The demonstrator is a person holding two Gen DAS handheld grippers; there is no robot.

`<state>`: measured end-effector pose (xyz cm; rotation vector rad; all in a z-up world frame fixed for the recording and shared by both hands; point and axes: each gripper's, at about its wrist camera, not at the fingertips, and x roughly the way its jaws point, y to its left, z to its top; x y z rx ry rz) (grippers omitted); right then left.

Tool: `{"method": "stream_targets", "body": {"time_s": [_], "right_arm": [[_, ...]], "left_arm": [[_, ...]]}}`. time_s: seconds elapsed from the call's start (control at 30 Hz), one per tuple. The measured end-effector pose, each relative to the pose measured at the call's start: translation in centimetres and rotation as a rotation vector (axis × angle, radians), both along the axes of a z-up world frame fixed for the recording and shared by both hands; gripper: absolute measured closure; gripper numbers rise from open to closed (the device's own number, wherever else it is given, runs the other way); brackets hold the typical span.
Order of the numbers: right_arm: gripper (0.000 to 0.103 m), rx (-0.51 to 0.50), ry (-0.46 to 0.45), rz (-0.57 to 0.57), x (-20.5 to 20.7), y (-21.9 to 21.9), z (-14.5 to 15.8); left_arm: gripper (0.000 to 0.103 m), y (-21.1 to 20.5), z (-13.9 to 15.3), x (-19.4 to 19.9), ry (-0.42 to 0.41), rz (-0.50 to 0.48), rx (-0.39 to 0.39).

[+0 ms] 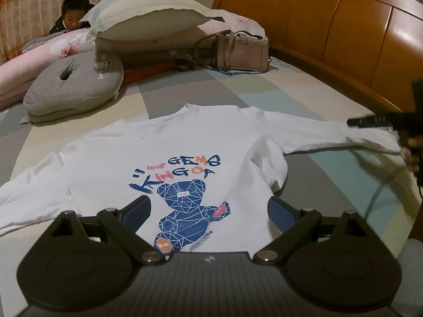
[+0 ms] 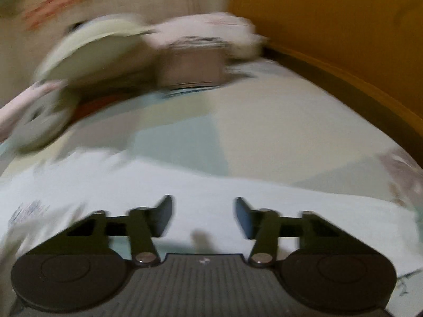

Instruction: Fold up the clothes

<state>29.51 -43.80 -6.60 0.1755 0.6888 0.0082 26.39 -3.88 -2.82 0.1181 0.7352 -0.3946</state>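
Observation:
A white long-sleeved shirt with a blue bear print lies face up and spread flat on the bed, both sleeves stretched out sideways. My left gripper hovers open over the shirt's lower front, nothing between its fingers. In the blurred right wrist view, my right gripper is open above the white sleeve, with its fingers apart and empty. The right gripper's black body also shows at the right edge of the left wrist view, by the end of the right sleeve.
The bed has a checked pastel sheet. Behind the shirt lie a grey cushion, stacked pillows and a beige handbag. A wooden headboard runs along the right. A person sits at the back left.

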Motion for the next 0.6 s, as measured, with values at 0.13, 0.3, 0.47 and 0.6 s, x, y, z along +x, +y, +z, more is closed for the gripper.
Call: {"method": "stream_targets", "body": {"time_s": [0.13,0.3,0.47,0.6], "right_arm": [[0.078,-0.176,0.005,0.105,0.3,2.5,-1.1],[0.078,-0.395,0.012,0.237,0.8,5.7,-2.5],[0.078,-0.615,0.019,0.369,1.2,8.8,-3.9],[0.078,-0.739,0.018,0.427,1.0,9.8,-4.4]], "left_arm": [[0.008,-0.2,0.2,-0.5,0.001,-0.01,0.002],[0.008,-0.1,0.0,-0.3,0.005,-0.004,0.006],[0.008,-0.2,-0.6,0.1,0.017,-0.002,0.002],[0.008,-0.2,-0.8,0.0,0.019,-0.014,0.001]]}}
